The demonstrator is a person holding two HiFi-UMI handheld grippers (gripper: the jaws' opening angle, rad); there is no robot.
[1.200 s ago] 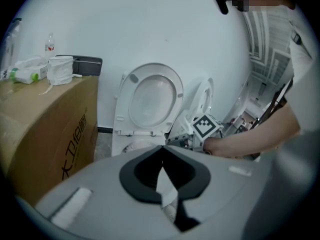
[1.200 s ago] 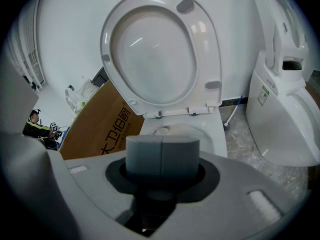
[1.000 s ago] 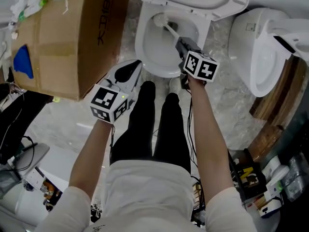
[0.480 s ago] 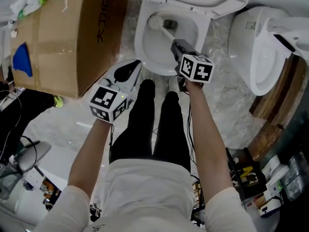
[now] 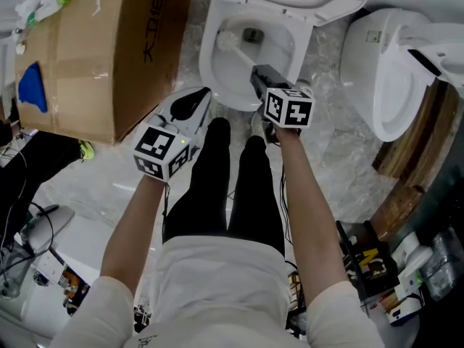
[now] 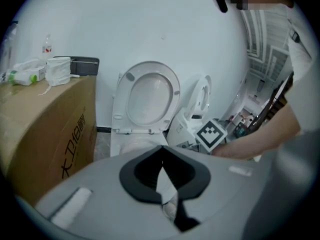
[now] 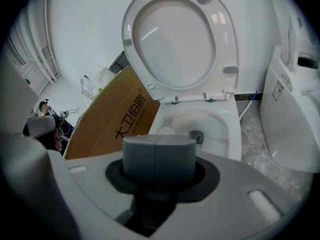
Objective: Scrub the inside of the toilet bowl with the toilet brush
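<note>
The white toilet bowl (image 5: 210,64) stands open at the top of the head view, its seat and lid (image 7: 175,39) raised. The toilet brush's white head (image 5: 226,40) rests against the bowl's left inner wall, and its handle runs back to my right gripper (image 5: 259,75). That gripper is shut on the grey brush handle (image 7: 159,156), with the brush head (image 7: 166,131) and bowl (image 7: 220,116) beyond it. My left gripper (image 5: 192,106) hovers near the bowl's front left rim, shut with nothing in it (image 6: 162,166).
A large cardboard box (image 5: 109,49) stands close on the toilet's left. A second white toilet (image 5: 391,71) stands on the right, with wooden boards (image 5: 406,172) beside it. The person's legs (image 5: 225,187) are right before the bowl. Cluttered items (image 5: 391,267) lie at the lower right.
The right gripper has drawn back and to the left, and the brush head has slid leftward and a little nearer along the bowl's wall. The left gripper has hardly moved.
</note>
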